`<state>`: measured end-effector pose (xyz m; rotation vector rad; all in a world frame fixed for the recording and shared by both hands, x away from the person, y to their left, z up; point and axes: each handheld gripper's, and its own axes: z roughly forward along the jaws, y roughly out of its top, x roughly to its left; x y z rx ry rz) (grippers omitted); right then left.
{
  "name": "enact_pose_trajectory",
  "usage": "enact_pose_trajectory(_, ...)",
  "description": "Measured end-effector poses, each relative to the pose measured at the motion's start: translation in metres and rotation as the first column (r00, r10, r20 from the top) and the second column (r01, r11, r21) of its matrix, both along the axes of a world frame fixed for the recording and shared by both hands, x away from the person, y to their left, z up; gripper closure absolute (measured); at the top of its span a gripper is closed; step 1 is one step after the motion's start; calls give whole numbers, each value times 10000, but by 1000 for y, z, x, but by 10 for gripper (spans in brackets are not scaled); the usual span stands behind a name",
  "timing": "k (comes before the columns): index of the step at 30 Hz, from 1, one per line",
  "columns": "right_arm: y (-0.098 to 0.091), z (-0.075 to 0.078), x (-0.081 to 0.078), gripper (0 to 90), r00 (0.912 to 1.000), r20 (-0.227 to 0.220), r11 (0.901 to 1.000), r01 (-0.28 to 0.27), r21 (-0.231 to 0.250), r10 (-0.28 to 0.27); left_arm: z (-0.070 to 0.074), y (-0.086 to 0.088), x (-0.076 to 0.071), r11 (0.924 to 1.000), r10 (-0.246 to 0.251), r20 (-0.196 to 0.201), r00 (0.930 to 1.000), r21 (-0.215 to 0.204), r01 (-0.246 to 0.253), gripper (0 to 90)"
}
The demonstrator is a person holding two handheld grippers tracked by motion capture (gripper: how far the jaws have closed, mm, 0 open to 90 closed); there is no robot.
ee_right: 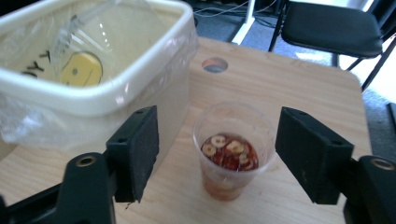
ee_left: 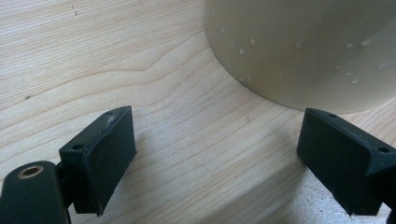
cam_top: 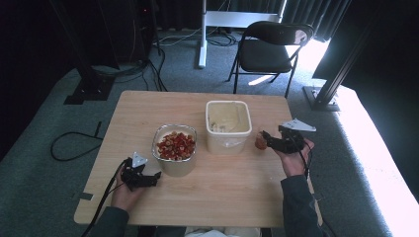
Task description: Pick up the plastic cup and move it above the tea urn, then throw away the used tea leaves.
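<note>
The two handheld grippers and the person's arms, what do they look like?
Both the left gripper and the right gripper are black with two blocky rectangular jaws, a grey three-cornered plate on top and a trailing black cable. The person's dark grey sleeves reach the wrists.

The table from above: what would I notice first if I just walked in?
Probably the bowl heaped with red slices, near the middle of the wooden table, close to the open left gripper. Right beside it stands a cream tub lined with clear plastic. To the tub's right, a small clear cup with a few red slices stands between the open right gripper's jaws.
</note>
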<state>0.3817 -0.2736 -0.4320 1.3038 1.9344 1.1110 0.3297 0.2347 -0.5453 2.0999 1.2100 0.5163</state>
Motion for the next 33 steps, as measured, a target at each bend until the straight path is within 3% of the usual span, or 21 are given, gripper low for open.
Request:
enact_pose_trajectory(8,-8,-25,-3,172,9995,-314,10000,-9,81,11,0,0,0,10000,12,-2,10000,-2,-12,121)
enact_pose_trajectory(22,-12,-48,1,148,9990,-431,9997,-66,227,75,0,0,0,10000,7,-3,10000,-2,-7,121)
enact_pose_trajectory(33,-10,-65,28,154,9969,-765,9997,-197,-115,188,0,0,0,10000,0,-2,10000,3,0,121)
